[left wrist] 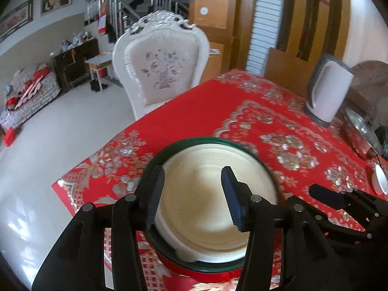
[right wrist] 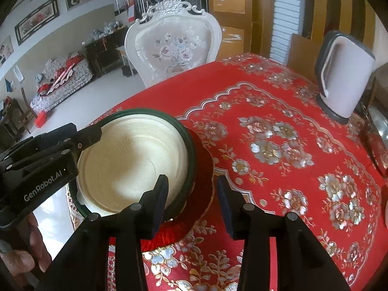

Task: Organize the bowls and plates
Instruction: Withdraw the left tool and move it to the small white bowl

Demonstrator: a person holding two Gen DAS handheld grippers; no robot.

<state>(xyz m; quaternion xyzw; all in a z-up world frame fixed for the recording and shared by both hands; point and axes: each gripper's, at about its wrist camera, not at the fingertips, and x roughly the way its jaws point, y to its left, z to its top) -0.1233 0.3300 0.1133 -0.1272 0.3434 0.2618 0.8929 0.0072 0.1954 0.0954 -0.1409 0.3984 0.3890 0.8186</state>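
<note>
a cream bowl (right wrist: 131, 160) sits nested inside a dark green-rimmed bowl (right wrist: 188, 143), which rests on a red plate (right wrist: 201, 194) on the tabletop (right wrist: 278, 101), covered in a red floral cloth. the right gripper (right wrist: 191, 203) hangs over the stack's near right edge, jaws apart, one finger over the cream bowl, the other over the cloth. the left gripper (right wrist: 82, 133) reaches in from the left, held by a hand (right wrist: 21, 257). a white kettle (right wrist: 344, 77) stands far right, a white chair (right wrist: 174, 48) behind.

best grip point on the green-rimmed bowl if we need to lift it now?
Probably the rim of the green bowl on its right side, coming from above: one finger inside, one outside. The cream bowl nests inside and fills the middle, and the red plate sits beneath, so only the upstanding wall offers a pinch.
</note>
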